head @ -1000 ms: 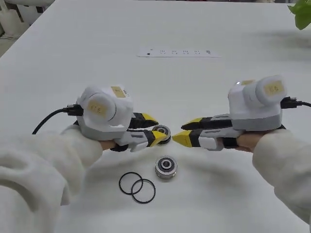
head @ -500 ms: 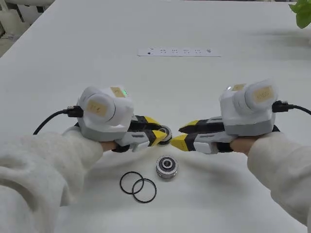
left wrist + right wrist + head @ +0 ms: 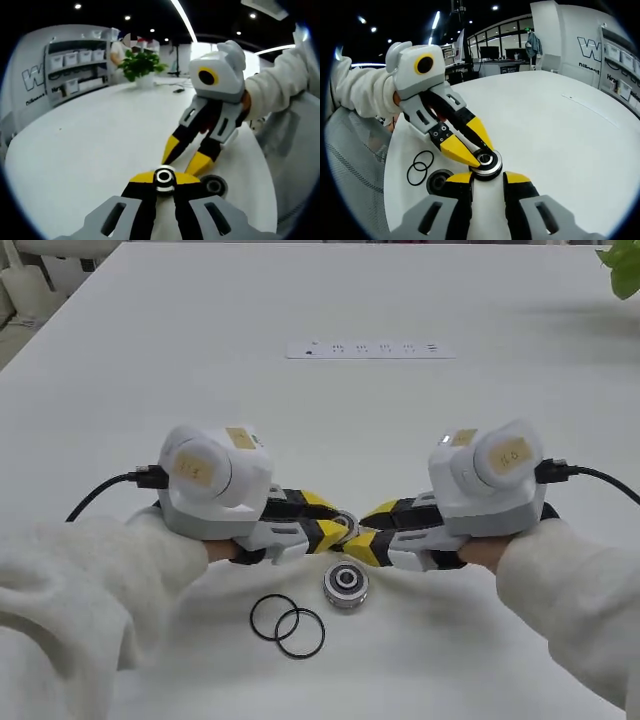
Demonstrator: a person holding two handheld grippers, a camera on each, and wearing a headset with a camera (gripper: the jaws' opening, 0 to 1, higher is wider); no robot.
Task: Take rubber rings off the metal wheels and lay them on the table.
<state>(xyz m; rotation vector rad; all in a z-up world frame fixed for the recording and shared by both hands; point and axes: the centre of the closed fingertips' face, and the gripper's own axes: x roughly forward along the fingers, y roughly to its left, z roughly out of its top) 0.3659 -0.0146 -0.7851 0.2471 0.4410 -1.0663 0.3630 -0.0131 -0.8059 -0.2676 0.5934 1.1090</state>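
My left gripper (image 3: 333, 526) is shut on a small metal wheel (image 3: 345, 524) and holds it a little above the white table. In the left gripper view the wheel (image 3: 164, 178) sits clamped between the yellow tips. My right gripper (image 3: 364, 532) faces it, open, its tips right at the wheel's rim. The right gripper view has that wheel (image 3: 486, 163) just ahead of the gap between its jaws. A second wheel (image 3: 345, 582) lies flat on the table below both grippers. Two black rubber rings (image 3: 287, 624) lie overlapping to its left.
A white power strip (image 3: 370, 349) lies flat further back on the table (image 3: 200, 370). Green plant leaves (image 3: 624, 270) show at the far right corner. Black cables trail from both grippers.
My right gripper has moved left, closing the gap until its tips reach the wheel held by the left gripper. The left gripper has stayed about where it was.
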